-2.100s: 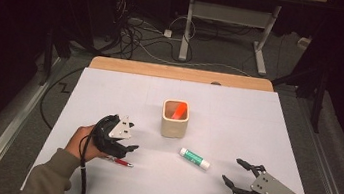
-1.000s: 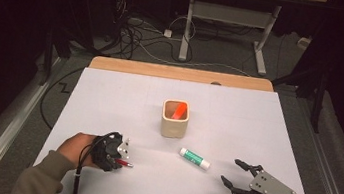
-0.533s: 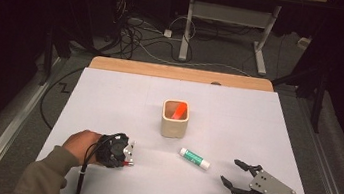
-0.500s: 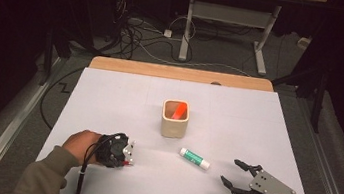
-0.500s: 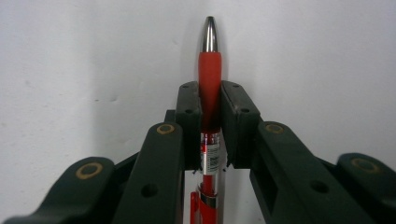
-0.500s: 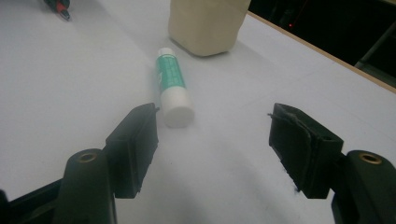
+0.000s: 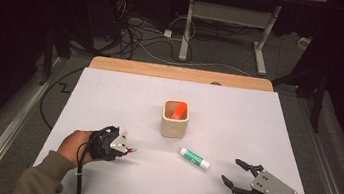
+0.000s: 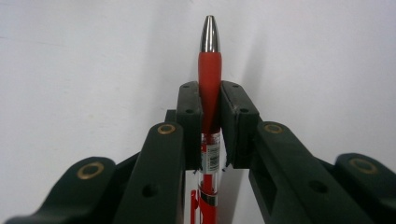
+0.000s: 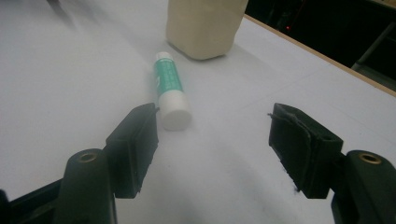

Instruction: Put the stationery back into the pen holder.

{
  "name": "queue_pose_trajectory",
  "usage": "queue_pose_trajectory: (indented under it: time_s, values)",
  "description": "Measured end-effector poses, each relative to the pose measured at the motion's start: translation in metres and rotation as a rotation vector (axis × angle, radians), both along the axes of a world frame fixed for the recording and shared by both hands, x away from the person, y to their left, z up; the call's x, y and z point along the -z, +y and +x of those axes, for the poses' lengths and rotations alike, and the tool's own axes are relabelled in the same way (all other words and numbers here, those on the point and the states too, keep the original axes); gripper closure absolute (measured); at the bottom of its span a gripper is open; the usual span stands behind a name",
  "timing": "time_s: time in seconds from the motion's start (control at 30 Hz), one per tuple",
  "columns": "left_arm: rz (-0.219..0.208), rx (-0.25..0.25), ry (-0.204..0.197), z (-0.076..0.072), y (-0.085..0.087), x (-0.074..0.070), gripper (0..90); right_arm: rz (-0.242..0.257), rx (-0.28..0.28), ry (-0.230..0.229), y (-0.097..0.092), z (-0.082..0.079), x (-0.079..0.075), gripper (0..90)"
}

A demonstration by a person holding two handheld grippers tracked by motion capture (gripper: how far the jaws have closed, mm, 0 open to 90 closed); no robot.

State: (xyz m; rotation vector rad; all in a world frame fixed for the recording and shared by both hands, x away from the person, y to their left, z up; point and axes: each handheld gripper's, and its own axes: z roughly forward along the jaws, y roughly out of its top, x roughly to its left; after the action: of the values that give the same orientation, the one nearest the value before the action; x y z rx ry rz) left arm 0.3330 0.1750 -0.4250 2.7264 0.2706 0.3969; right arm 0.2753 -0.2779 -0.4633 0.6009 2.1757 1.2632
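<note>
Lying lengthwise between left gripper (image 8: 210, 128) pads, red pen (image 8: 209, 77), clamped

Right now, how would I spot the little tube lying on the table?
Start at the white table and find the beige cup near its middle. Just in front of it, toward the right gripper, lies the glue stick: the one green-and-white tube, flat on its side, touching nothing.

- Pen (image 8: 209, 79): red grip, silver tip, clear barrel with a white label.
- Glue stick (image 9: 168, 86): white with a green label.
- Cup (image 7: 175, 118): cream, orange inside.
- Table (image 7: 110, 94): white top, tan far edge.
- Gripper jaws: black.
</note>
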Motion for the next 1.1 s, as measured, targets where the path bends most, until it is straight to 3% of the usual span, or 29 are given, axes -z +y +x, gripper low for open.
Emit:
queue_pose_trajectory:
  time_s: [0.27,0.5,0.93,1.1]
  values:
    - [-0.172,-0.090,-0.079,-0.002,0.014,-0.004,77.5,0.003,0.003,0.000,-0.001,0.000,0.000,33.6]
    - [-0.266,-0.148,-0.126,-0.006,0.021,-0.006,77.5,0.011,0.006,-0.001,-0.002,0.001,0.000,33.6]
    - [-0.435,-0.247,-0.276,-0.011,0.031,-0.011,77.5,0.010,0.008,-0.005,-0.002,0.001,0.000,33.6]
    - [-0.514,-0.272,-0.307,-0.011,0.030,-0.013,77.6,0.010,0.009,-0.008,-0.002,0.000,-0.001,33.6]
